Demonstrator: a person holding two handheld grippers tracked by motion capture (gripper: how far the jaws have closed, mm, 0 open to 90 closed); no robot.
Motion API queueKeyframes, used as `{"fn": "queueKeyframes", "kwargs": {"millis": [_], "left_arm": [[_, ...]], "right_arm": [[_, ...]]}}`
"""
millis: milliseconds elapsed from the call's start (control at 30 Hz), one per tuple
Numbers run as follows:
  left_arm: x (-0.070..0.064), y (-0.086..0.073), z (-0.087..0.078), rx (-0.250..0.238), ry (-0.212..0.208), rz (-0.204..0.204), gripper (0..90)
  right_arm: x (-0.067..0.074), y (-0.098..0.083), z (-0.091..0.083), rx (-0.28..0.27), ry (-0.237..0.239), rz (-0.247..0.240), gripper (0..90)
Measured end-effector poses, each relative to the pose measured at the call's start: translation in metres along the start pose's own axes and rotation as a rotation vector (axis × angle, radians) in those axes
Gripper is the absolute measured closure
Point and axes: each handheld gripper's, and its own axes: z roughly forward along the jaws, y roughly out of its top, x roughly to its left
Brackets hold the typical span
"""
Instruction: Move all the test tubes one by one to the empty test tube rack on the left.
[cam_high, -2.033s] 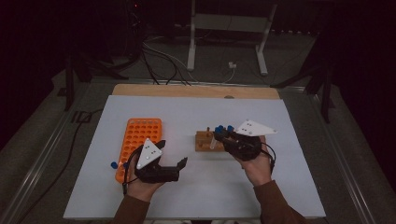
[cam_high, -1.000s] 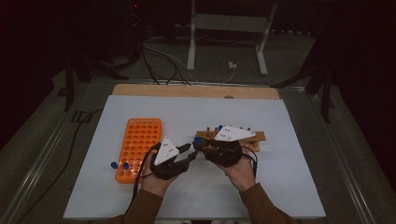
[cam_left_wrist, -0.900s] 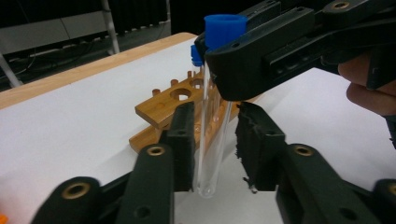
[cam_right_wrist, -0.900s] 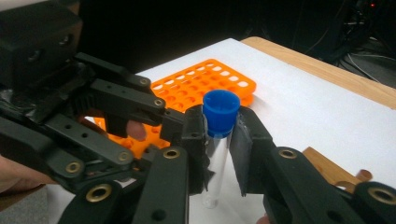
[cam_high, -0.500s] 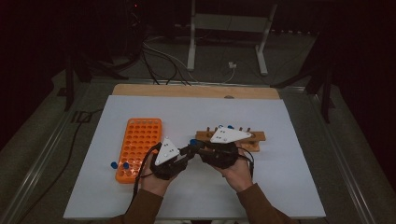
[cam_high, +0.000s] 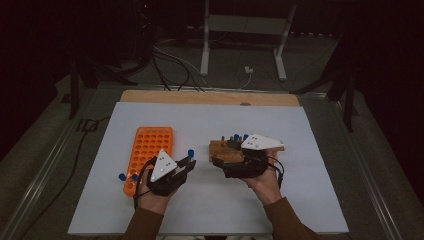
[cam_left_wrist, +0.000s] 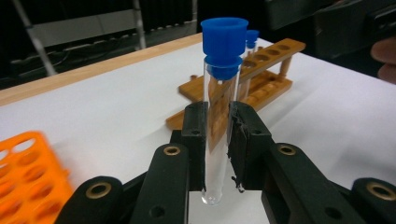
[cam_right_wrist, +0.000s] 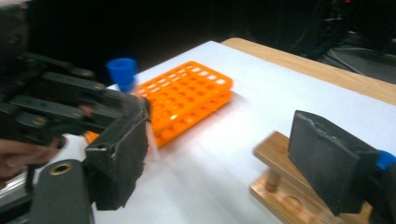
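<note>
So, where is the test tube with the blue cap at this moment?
The test tube stands upright, clamped in the left gripper; in the high view it is above the white mat, between the orange rack on the left and the wooden rack on the right.

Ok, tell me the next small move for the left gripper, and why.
Probably carry the test tube toward the orange rack. The left gripper is shut on the blue-capped tube, upright between its fingers, and the right gripper has just opened with nothing between its fingers, so the handover looks done.

White table sheet (cam_high: 210, 122); floor cables (cam_high: 170, 60); metal stand (cam_high: 242, 25).
</note>
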Motion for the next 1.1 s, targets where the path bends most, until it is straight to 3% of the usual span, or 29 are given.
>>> {"fn": "queueKeyframes", "kwargs": {"millis": [267,600,1100], "left_arm": [[0.011,-0.009,-0.024,0.0,0.061,-0.004,77.5],[0.026,-0.029,-0.055,0.008,0.126,-0.041,77.5],[0.03,-0.052,-0.073,0.041,0.184,-0.055,77.5]], "right_arm": [[-0.006,-0.006,-0.005,0.006,-0.052,0.001,15.2],[-0.009,-0.008,-0.007,0.0,-0.06,0.006,15.3],[-0.008,-0.008,-0.008,-0.009,-0.059,0.006,15.7]]}}
